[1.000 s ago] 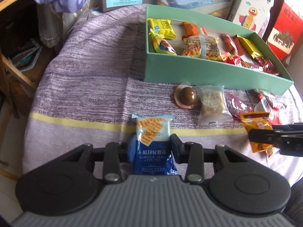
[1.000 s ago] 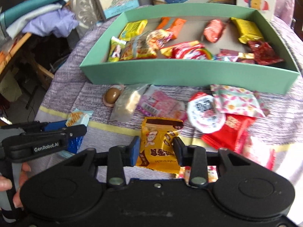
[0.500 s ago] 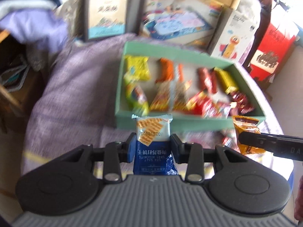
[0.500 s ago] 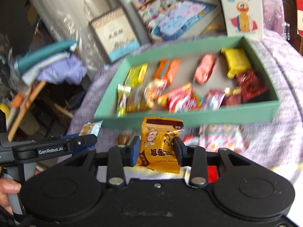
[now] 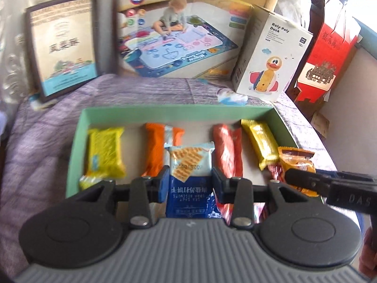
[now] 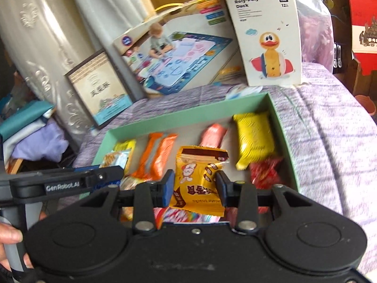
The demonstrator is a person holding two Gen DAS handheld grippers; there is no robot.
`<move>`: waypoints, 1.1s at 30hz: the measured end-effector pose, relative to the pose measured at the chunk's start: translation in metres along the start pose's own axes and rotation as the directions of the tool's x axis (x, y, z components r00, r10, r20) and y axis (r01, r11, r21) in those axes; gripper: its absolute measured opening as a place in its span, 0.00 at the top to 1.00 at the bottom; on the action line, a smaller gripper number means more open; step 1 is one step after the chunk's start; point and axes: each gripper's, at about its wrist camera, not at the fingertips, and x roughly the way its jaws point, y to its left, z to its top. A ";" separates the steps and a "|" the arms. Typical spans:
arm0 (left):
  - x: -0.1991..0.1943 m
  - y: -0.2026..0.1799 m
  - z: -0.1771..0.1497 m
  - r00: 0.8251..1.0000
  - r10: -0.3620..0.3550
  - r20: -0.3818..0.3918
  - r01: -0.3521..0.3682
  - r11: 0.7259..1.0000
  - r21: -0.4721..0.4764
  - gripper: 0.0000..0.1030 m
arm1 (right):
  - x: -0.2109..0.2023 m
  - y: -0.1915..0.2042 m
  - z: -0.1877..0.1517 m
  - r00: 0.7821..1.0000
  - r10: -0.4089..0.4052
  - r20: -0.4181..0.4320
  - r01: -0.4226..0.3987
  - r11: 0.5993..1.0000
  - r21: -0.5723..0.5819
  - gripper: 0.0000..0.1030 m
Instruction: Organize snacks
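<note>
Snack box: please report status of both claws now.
Left claw shut on blue cracker packet. Right claw shut on yellow snack packet. Both over green box.

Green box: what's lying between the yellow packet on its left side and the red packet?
In the left wrist view, an orange packet lies in the green box between the yellow packet and the red packet.

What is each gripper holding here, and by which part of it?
The left gripper pinches a blue cracker packet by its side edges near mid-length. The right gripper pinches an orange-yellow snack packet likewise.
</note>
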 end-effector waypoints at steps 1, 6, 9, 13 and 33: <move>0.008 -0.003 0.006 1.000 0.000 -0.003 0.000 1.000 0.007 0.64 | 0.007 -0.002 0.002 1.000 -0.003 -0.002 0.003 1.000 0.002 0.64; 0.047 -0.010 0.030 1.000 0.004 -0.026 -0.003 1.000 0.022 0.64 | 0.041 -0.014 0.018 0.999 -0.011 -0.031 0.012 1.000 0.013 0.64; 0.068 -0.012 0.039 0.999 0.011 -0.043 -0.010 1.000 0.024 0.64 | 0.057 -0.019 0.023 0.999 -0.009 -0.051 0.010 1.000 0.012 0.64; 0.090 -0.014 0.045 0.998 0.026 -0.056 -0.025 0.999 0.024 0.48 | 0.068 -0.022 0.027 0.998 -0.009 -0.063 0.010 1.000 0.015 0.56; 0.027 -0.017 0.006 0.998 0.049 -0.036 -0.049 0.999 0.002 0.00 | 0.013 -0.017 0.004 1.000 -0.004 -0.016 0.005 0.995 0.101 0.00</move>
